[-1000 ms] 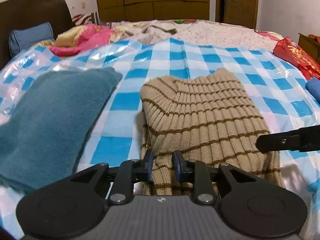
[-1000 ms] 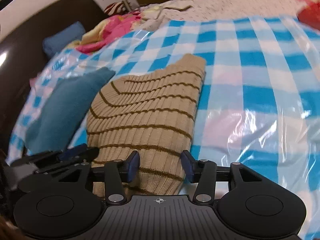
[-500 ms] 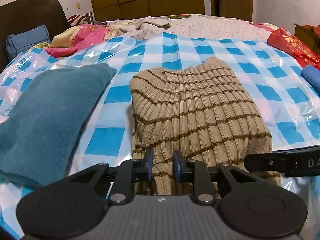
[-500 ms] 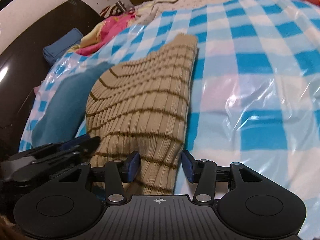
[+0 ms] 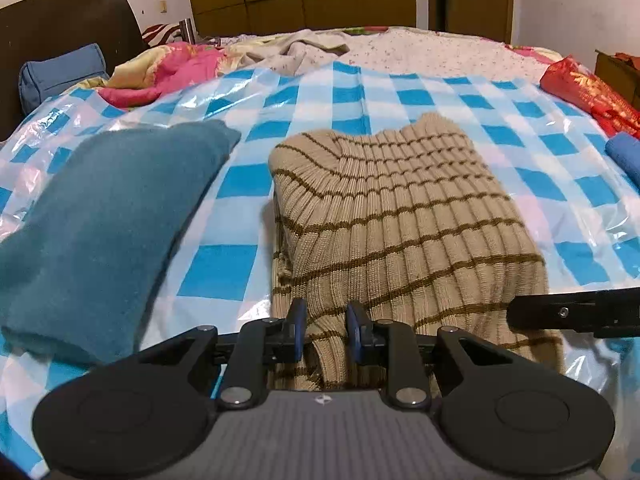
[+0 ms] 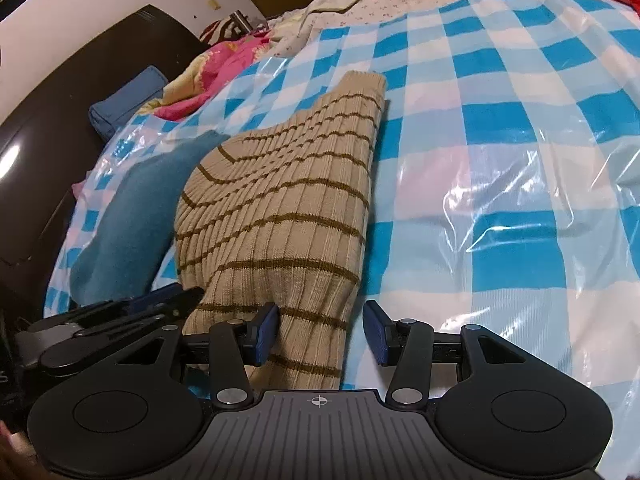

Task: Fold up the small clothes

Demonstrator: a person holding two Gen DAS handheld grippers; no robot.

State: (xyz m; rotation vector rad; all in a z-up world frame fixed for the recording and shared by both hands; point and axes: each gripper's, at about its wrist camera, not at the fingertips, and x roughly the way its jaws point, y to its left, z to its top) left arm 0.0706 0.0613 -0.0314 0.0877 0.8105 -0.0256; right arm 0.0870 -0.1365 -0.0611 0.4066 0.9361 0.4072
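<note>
Bed covered by a blue-and-white checked plastic sheet (image 5: 352, 92), a beige brown-striped ribbed sweater (image 5: 400, 216) lies on it near centre, already doubled over, near hem lifted toward the cameras. A teal folded cloth (image 5: 100, 220) lies apart on the sweater's left, not touching. Left gripper (image 5: 326, 334) has its jaws drawn close, pinching a bunch of the sweater's near edge. Right gripper (image 6: 320, 330) has its jaws spread: the left pad touches the knit, the right pad stands clear over the sheet, so no grip on that side that I can see. Judgement: the step is taking both near corners to carry the hem over for the next fold. To do it well, the right gripper should close on the corner with all layers in it, level with the left grip, then both should lift together and lay the hem square to the far edge, keeping the slick sheet from dragging along. Left view alone shows the left pinch, the wardrobe doors at the back, a red bag (image 5: 588, 92) and a blue item (image 5: 624, 156) at the right edge. Right view alone shows the gap at the right pad, the sweater's right side edge and the crinkled glare on the sheet beside it.
</note>
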